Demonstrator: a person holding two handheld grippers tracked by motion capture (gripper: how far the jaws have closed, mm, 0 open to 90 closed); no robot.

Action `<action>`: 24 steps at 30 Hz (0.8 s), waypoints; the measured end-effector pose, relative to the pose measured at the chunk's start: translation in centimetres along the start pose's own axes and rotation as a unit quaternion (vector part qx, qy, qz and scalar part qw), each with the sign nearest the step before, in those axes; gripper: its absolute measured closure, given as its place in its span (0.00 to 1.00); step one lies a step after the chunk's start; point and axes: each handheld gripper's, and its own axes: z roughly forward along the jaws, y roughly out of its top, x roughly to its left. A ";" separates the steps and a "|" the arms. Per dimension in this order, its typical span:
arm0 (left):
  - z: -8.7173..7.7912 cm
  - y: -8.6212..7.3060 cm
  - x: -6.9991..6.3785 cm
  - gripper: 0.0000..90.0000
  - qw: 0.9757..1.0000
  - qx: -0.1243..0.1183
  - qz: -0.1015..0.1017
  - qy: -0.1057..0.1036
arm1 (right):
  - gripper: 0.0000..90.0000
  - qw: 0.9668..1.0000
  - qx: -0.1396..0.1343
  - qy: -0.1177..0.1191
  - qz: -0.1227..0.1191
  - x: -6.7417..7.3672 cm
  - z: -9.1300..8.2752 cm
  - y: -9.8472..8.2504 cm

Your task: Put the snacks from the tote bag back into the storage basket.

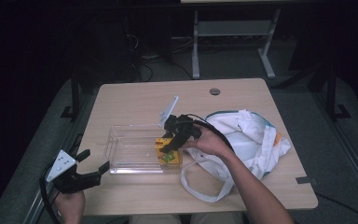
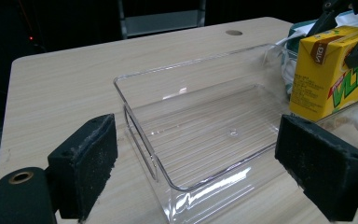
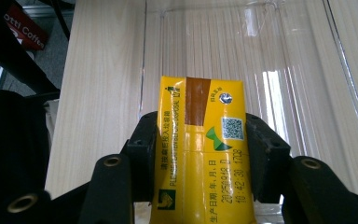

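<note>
The yellow drink carton [image 3: 200, 154] sits clamped between your right gripper's [image 3: 200, 158] two black jaws, which press on its two narrow sides just below the brown band and the foil straw hole on its top. In the high view the carton [image 1: 168, 151] stands at the right end of the clear plastic tray [image 1: 130, 149], and from the left gripper view it [image 2: 328, 74] appears upright inside that end, though you cannot tell whether its base already rests on the tray floor. Your right hand [image 1: 210, 142] comes over the tray's right rim with the gripper [image 1: 175, 140] pointing down and leftward.

The tray [image 2: 140, 135] lies on the pale wooden table [image 1: 135, 100], long side across, otherwise bare inside. Just beside its right end, a white cloth bag [image 1: 249, 135] with teal trim lies crumpled, one white strap looping toward you.

Your left gripper [image 1: 94, 163] hangs at the table's near left corner, apart from the tray, its jaws spread wide and holding nothing; seen along it [image 2: 196, 163], the padded jaws frame the tray's near left corner. Your left hand [image 1: 70, 205] is at the table's edge.
</note>
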 end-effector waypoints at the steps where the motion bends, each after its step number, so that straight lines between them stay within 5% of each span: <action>1: 0.0 0.0 0.0 0.14 1.000 0.000 0.000 0.000 | 0.58 1.000 0.000 0.000 0.000 0.0 0.0 0.0; 24: 0.0 0.0 0.0 0.14 1.000 0.000 -0.001 0.001 | 0.57 1.000 -0.008 0.005 -0.001 0.0 0.8 -1.8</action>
